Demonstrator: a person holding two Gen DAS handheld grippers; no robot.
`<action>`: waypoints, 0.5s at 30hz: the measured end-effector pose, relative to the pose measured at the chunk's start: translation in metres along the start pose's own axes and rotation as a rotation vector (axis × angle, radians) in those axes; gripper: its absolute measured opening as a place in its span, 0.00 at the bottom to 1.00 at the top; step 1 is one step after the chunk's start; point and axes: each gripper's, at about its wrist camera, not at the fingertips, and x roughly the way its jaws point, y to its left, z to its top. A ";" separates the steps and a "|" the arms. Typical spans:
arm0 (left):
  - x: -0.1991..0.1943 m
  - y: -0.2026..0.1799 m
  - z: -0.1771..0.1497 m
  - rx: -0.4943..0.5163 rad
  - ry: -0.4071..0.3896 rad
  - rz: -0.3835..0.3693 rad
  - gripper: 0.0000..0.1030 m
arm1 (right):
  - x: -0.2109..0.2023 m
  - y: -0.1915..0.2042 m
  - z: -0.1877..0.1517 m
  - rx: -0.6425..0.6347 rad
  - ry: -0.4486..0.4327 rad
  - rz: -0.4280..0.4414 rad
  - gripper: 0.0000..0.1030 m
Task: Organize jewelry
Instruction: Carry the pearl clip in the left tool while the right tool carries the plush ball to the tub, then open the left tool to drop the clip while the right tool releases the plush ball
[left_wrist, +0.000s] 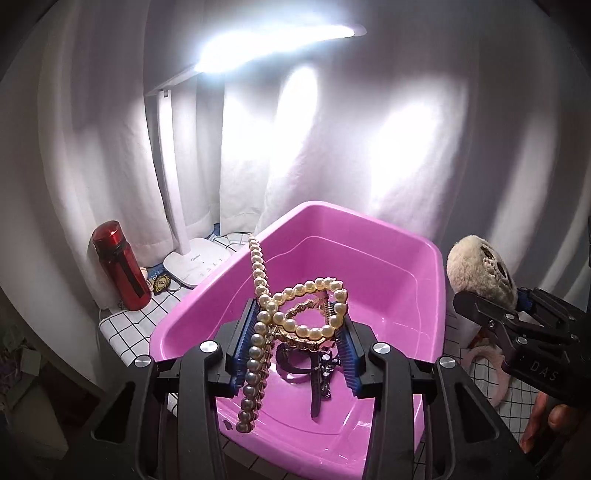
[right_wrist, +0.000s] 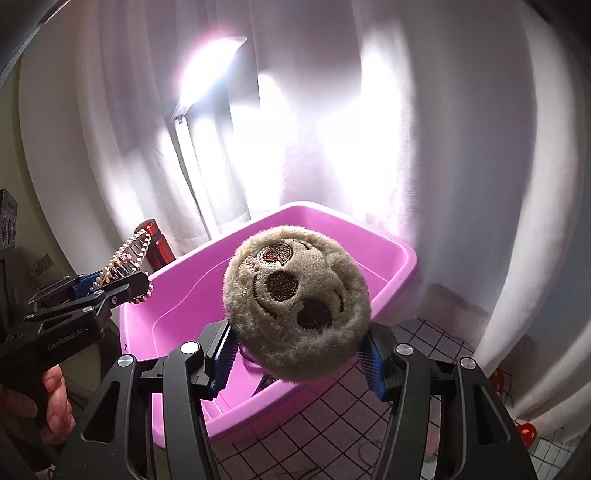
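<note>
Progress: partly done, by judgement. The pink tub (left_wrist: 388, 258) already holds a few dark pieces, a dark band (left_wrist: 295, 363) and a dark clip (left_wrist: 323, 380), lying on its floor at lower centre of the left wrist view. Two items are not yet deposited, both held in the air.

Left gripper (left_wrist: 297, 332): clamped on a pearl hair clip (left_wrist: 314, 310), a heart-shaped loop of pearls on gold metal, with a straight pearl strand (left_wrist: 258, 317) crossing the left pad and running from upper centre toward the lower left of the frame. The item sits between the blue pads, directly above the tub's interior, not touching it.

Right gripper (right_wrist: 295, 350): closed on a plush ball (right_wrist: 295, 306), beige with embroidered brown spots, filling the centre of the right wrist view. It hangs over the tub's near rim (right_wrist: 258, 417), apart from the checked tabletop (right_wrist: 332, 424).

Remaining, by judgement: lower and release both items into the tub. A pink fluffy item (left_wrist: 484, 369) lies on the tabletop at right of the left wrist view; whether it belongs to the task cannot be told.
</note>
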 end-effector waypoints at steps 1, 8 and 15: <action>0.007 0.004 0.001 -0.003 0.012 -0.002 0.38 | 0.007 0.006 0.003 -0.009 0.012 0.000 0.54; 0.050 0.023 -0.002 -0.025 0.105 -0.004 0.38 | 0.051 0.023 0.014 -0.020 0.094 0.003 0.54; 0.074 0.027 -0.005 -0.030 0.166 -0.003 0.39 | 0.079 0.024 0.015 -0.015 0.151 -0.027 0.54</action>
